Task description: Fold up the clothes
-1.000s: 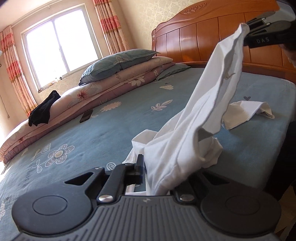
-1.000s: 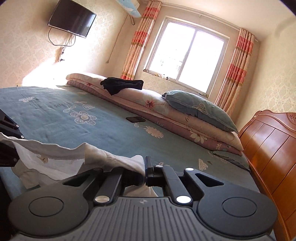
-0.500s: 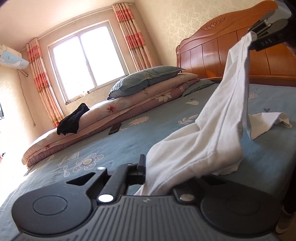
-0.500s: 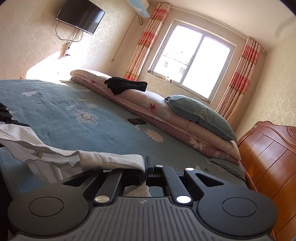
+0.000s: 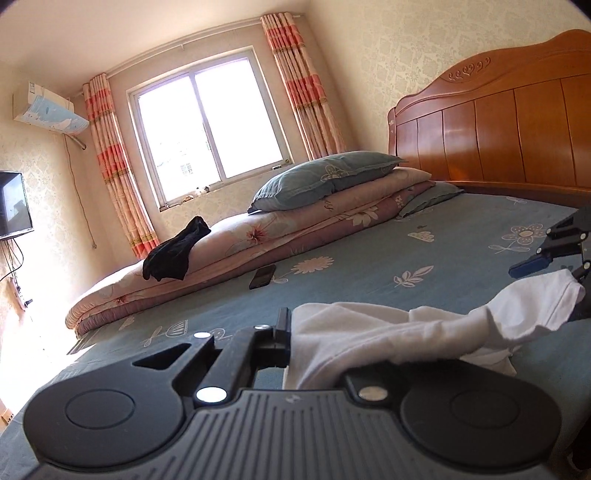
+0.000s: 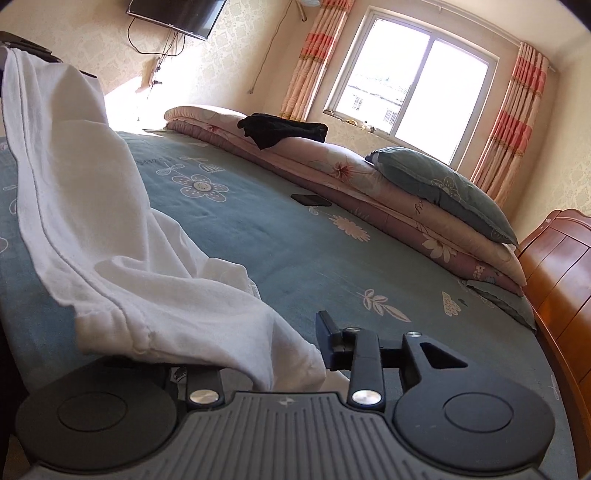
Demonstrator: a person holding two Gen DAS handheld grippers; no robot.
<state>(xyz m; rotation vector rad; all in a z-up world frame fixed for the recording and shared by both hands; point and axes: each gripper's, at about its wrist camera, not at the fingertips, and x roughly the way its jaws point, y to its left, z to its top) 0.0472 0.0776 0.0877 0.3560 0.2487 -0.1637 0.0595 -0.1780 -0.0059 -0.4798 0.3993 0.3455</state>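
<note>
Stretching across the lower centre of both views, the white garment (image 5: 406,332) hangs between the two grippers above the blue floral bedsheet (image 5: 369,273). Left gripper (image 5: 291,343) is clenched on one end of the cloth at lower centre; right gripper (image 6: 317,354) grasps the other end, fabric draping over its left finger. A black phone (image 5: 262,276) lies mid-frame beside the folded quilt (image 5: 295,229).

White garment (image 5: 369,332) covers left gripper's right finger; in the right wrist view it (image 6: 110,240) hides right gripper's left finger; headboard (image 5: 498,122) cut by frame edge; TV (image 6: 177,14) cropped at top; phone (image 5: 262,276) too small for detail.
</note>
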